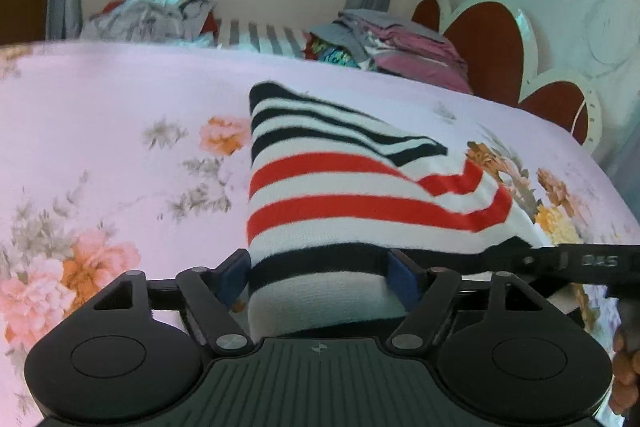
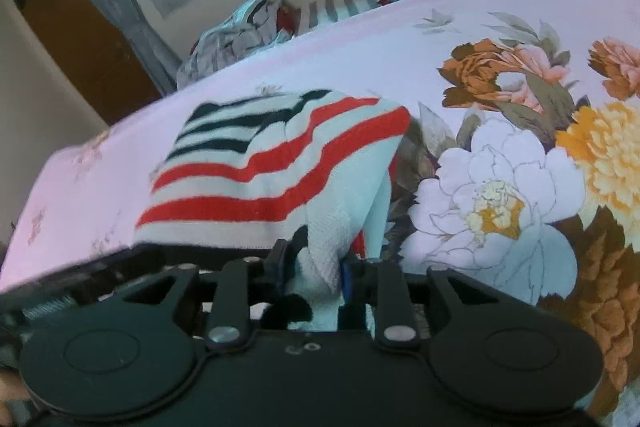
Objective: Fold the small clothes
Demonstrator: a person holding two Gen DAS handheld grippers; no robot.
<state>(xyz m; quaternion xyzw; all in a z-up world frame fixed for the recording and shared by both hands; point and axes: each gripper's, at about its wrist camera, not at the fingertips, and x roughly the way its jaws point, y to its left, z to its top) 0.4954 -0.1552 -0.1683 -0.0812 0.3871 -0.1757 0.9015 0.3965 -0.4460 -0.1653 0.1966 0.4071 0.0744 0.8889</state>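
A small knit garment with white, red and black stripes lies partly folded on the pink floral bedsheet. My left gripper is open, its blue pads standing wide on either side of the garment's near black-striped edge without pressing it. In the right wrist view the same garment is lifted at its near right corner. My right gripper is shut on a bunched white fold of that corner. The right gripper's finger shows at the right of the left wrist view, beside the garment's hem.
Beyond the bed's far edge sit a crumpled grey pile of clothes and a folded pink and grey stack. A red and white headboard stands at the right. A hand shows at the lower right. Large printed flowers cover the sheet.
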